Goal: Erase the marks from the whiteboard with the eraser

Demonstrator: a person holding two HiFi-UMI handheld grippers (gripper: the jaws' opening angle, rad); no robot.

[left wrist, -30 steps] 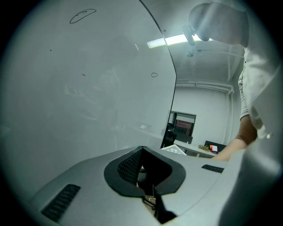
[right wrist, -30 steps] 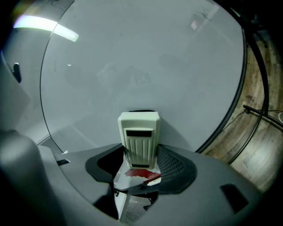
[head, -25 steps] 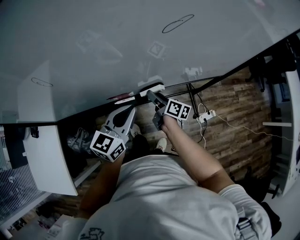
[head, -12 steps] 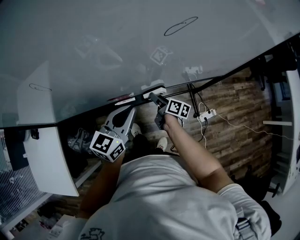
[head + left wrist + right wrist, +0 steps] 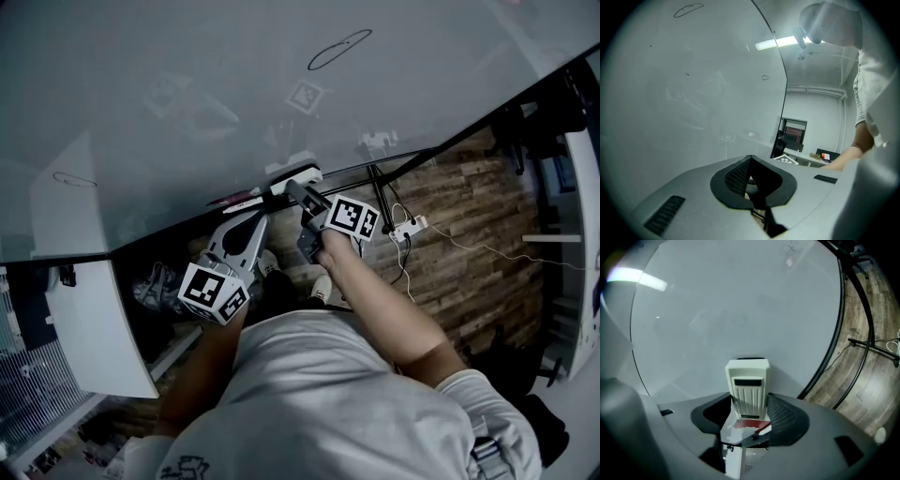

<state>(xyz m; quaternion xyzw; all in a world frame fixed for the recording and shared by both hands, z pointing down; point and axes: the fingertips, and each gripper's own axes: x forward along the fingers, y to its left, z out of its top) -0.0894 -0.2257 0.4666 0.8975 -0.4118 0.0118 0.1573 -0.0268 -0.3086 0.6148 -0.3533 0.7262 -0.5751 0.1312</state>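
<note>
At the bottom edge of the whiteboard (image 5: 234,84), my right gripper (image 5: 749,400) squeezes the white eraser (image 5: 747,380) between its jaws. My left gripper (image 5: 751,165) is pinched closed on nothing.

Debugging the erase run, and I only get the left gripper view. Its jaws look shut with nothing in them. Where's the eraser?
Observer: In the right gripper. Its jaws are clamped on the white eraser.
Operator: Is it near the oval mark?
Observer: No. The head view shows it at the whiteboard's lower edge, with the oval mark well above.
Operator: Anything under the board?
Observer: A white power strip lies on the wood floor.
</note>
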